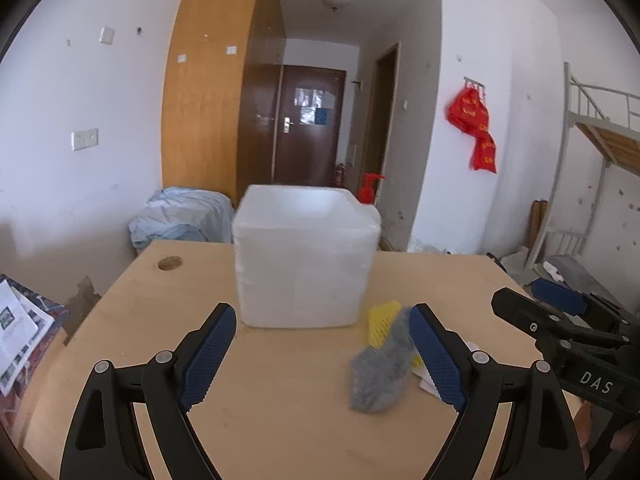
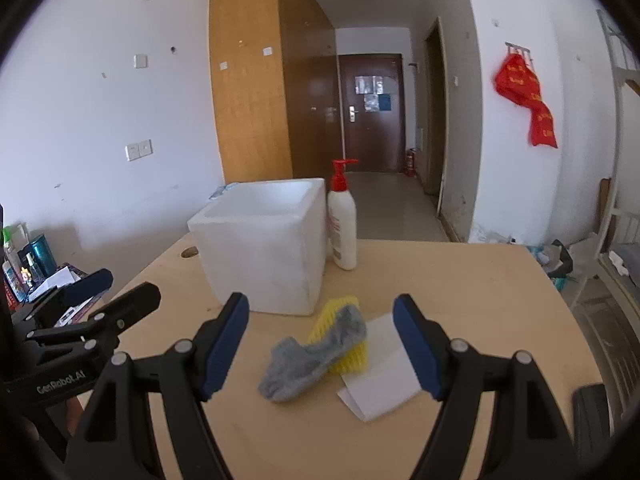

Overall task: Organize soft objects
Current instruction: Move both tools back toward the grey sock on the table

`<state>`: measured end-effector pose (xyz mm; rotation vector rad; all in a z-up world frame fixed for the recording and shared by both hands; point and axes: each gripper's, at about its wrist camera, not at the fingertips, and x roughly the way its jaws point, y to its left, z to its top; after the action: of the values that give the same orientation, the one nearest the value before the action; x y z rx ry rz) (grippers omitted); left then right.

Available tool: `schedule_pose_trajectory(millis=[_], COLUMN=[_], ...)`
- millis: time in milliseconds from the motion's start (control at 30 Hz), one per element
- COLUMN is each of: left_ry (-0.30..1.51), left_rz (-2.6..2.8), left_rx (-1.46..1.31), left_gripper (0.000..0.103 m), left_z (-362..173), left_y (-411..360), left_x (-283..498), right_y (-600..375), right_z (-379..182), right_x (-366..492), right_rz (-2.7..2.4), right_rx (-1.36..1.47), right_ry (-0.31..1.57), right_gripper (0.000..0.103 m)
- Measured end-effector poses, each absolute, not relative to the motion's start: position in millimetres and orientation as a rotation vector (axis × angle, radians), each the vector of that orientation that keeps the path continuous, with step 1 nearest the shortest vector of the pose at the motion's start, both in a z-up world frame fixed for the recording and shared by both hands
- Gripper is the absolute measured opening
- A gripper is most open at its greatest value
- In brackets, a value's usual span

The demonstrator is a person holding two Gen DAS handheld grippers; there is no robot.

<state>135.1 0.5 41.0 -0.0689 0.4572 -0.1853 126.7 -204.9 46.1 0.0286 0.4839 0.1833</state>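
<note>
1. Nearest to us in the left wrist view, our left tool (image 1: pixel 322 354) stands wide open with nothing between its blue ribbed pads, hovering over the pale wooden desk (image 1: pixel 260 420).
2. Our right tool (image 2: pixel 320 344) is likewise spread wide and holds nothing; in the right wrist view its blue pads frame the soft things lying on the desk.
3. Between those pads lies a crumpled grey knitted sock (image 2: pixel 312 356), which rests partly on top of a yellow ribbed foam piece (image 2: pixel 348 354) (only its edges show around the sock).
4. Just beside these, toward the right pad, a white folded paper sheet (image 2: pixel 380 380) lies flat on the desk, touching the yellow piece.
5. Farther back stands a white open-topped foam box (image 2: pixel 264 256), upright, just behind the sock and yellow piece.
6. Beside the box's right wall is a white pump bottle with a red dispenser head (image 2: pixel 343 228), standing upright.
7. Near the desk's far left corner we see a round cable hole (image 1: pixel 169 263).
8. Beyond the desk are a tall wooden wardrobe (image 2: pixel 250 92) and a dark brown door (image 2: pixel 370 112) at the end of the hallway.
</note>
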Motion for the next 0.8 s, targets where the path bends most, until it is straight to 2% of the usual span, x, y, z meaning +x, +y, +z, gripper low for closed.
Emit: schedule_pose_trajectory(millis=[800], left_ry=[0.602], left_rz=[-0.302], left_rx=[0.024], left_gripper=[0.089], left_z=[-25], left_y=[-52], left_x=[171], right_y=[-242], right_z=[-14], right_x=[142], right_rz=[0.119], right_rx=[0.055], right_ry=[0.635], right_gripper=[0.078])
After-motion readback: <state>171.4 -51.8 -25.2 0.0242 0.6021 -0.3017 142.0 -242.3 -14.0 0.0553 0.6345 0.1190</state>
